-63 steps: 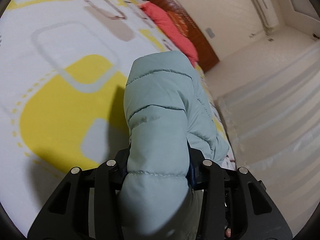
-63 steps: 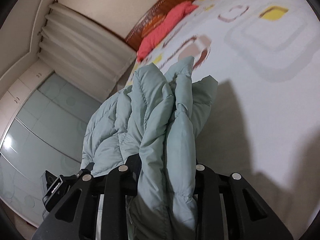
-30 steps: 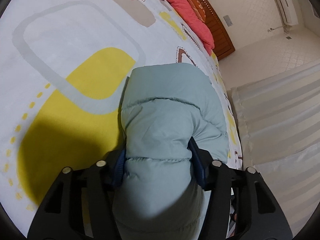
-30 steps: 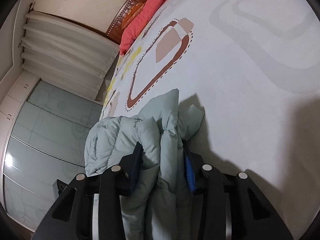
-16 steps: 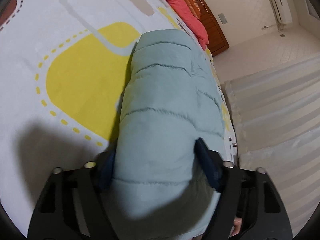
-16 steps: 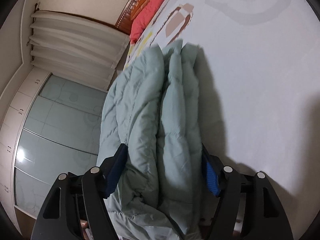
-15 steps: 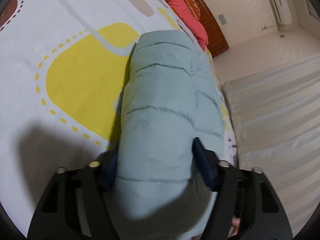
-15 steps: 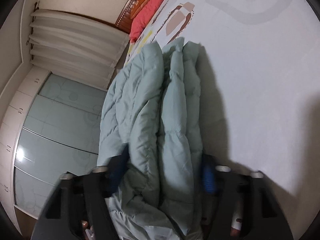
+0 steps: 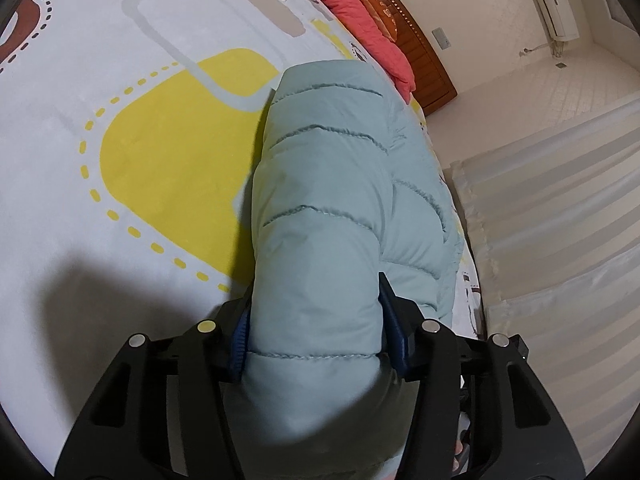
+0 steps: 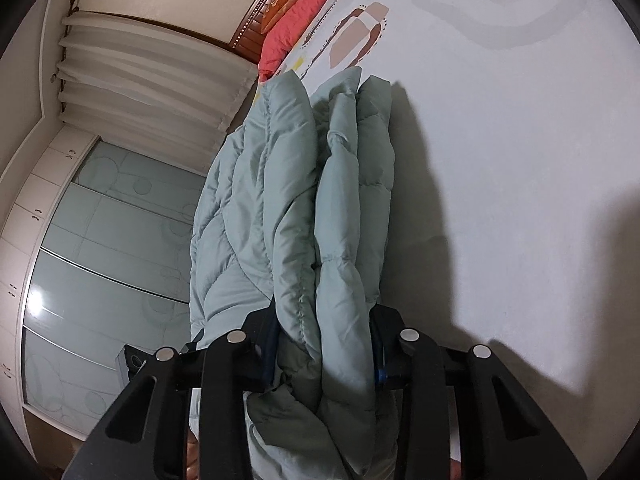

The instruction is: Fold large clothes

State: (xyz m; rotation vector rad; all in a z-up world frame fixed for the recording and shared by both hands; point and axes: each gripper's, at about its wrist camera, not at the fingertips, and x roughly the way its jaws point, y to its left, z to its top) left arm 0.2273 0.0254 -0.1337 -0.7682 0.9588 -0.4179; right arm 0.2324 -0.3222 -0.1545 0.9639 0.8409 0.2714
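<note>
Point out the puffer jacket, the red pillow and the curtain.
puffer jacket (image 9: 320,208), left wrist view, quilted panel.
red pillow (image 9: 360,16), left wrist view, its middle.
curtain (image 10: 152,84), right wrist view, pleated folds.

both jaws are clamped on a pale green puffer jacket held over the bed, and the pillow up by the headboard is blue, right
Not quite: the pillow by the wooden headboard is coral red, not blue, as the left wrist view shows. The rest holds: the left gripper and right gripper each have their jaws clamped on the pale green puffer jacket over the bed.
</note>
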